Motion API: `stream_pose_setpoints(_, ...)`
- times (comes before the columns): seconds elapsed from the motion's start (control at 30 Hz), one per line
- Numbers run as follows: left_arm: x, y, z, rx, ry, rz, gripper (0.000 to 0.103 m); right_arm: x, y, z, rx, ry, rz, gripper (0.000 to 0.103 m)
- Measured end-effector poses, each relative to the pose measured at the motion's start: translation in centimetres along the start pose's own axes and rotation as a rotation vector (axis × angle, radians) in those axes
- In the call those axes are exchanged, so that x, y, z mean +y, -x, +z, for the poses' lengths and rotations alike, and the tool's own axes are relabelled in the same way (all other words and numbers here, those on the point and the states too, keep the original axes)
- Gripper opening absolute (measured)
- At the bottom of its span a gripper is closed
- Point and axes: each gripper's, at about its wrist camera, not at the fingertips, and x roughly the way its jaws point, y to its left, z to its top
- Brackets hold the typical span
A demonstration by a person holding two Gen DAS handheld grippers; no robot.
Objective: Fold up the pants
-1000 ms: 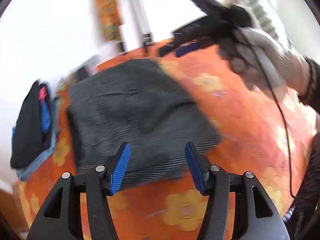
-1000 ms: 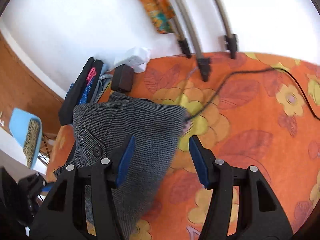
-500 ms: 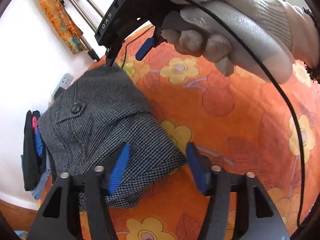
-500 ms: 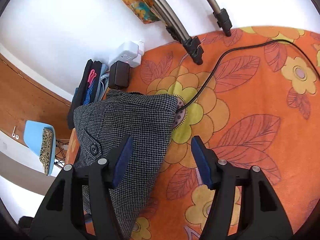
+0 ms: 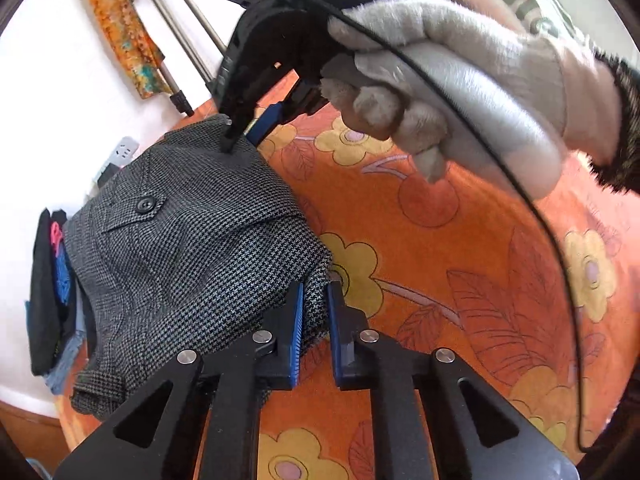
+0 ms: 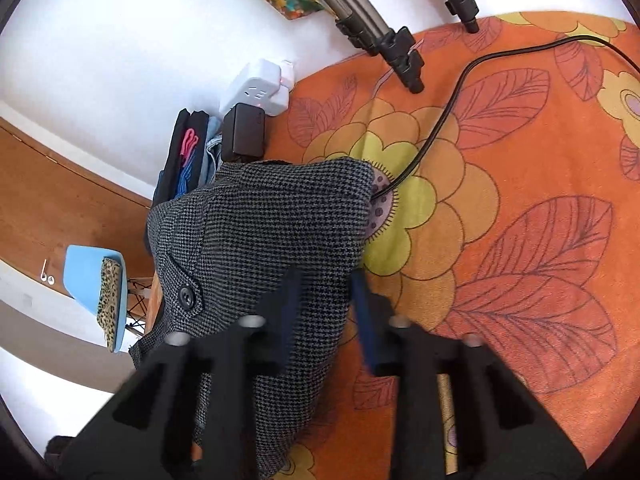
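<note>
The folded grey houndstooth pants lie on the orange flowered cloth, a buttoned pocket flap facing up. My left gripper is shut on the pants' near right corner. My right gripper, held by a gloved hand, is at the pants' far right edge; it also shows in the left wrist view. In the right wrist view its blue pads straddle the pants' edge, partly closed and blurred, with fabric between them.
A stack of dark and blue folded clothes lies left of the pants. A white power strip and black adapter sit by the wall. Tripod legs stand at the back. A black cable crosses the cloth.
My left gripper has closed on the pants' near corner. My right gripper has come down onto the far edge and narrowed its jaws around it.
</note>
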Motion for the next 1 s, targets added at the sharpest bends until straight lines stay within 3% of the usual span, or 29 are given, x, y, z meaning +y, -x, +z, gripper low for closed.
stream_pose_setpoints(0.07, -0.1, 1.0, -0.4, -0.011, -0.002, -0.004, 0.01, 0.4, 0.1, 0.1, -0.012, 0.014, -0.005, 0.01)
stream_pose_setpoints(0.17, -0.7, 1.9, -1.0, -0.021, -0.032, -0.005, 0.009, 1.3, 0.5, 0.6, -0.043, 0.043, -0.037, 0.007)
stream_pose_setpoints(0.3, -1.8, 2.9, -1.8, -0.037, -0.075, -0.017, 0.008, 1.3, 0.6, 1.2, -0.065, 0.03, -0.053, 0.005)
stream_pose_setpoints(0.33, -2.1, 2.9, -1.9, -0.032, -0.083, -0.046, 0.0, 1.3, 0.5, 1.3, -0.069, 0.033, -0.064, 0.005)
stream_pose_setpoints(0.37, -2.4, 2.8, -1.8, -0.023, -0.093, -0.076, 0.0, 1.4, 0.4, 1.4, -0.074, 0.034, -0.074, 0.005)
stream_pose_setpoints(0.47, -4.1, 3.1, -2.6, -0.015, -0.167, -0.046, 0.0, 1.4, 0.3, 1.7, -0.078, 0.03, -0.067, 0.005)
stream_pose_setpoints(0.6, -2.2, 4.5, -1.6, -0.035, -0.06, -0.11, 0.001, 1.6, 1.5, 0.8, -0.074, 0.058, -0.057, 0.01)
stream_pose_setpoints(0.67, -1.2, 5.5, -0.8, -0.056, -0.033, -0.113, 0.001, 0.7, 2.9, -0.3, -0.078, 0.029, -0.034, 0.024)
stream_pose_setpoints(0.8, 1.9, 6.5, 1.6, -0.087, 0.018, -0.086, 0.003, 0.2, 5.6, -3.5, -0.081, 0.033, -0.058, 0.025)
stream_pose_setpoints(1.0, 6.8, 4.8, 5.7, -0.089, 0.11, -0.082, 0.023, 1.4, 7.0, -10.0, -0.004, 0.049, -0.028, 0.03)
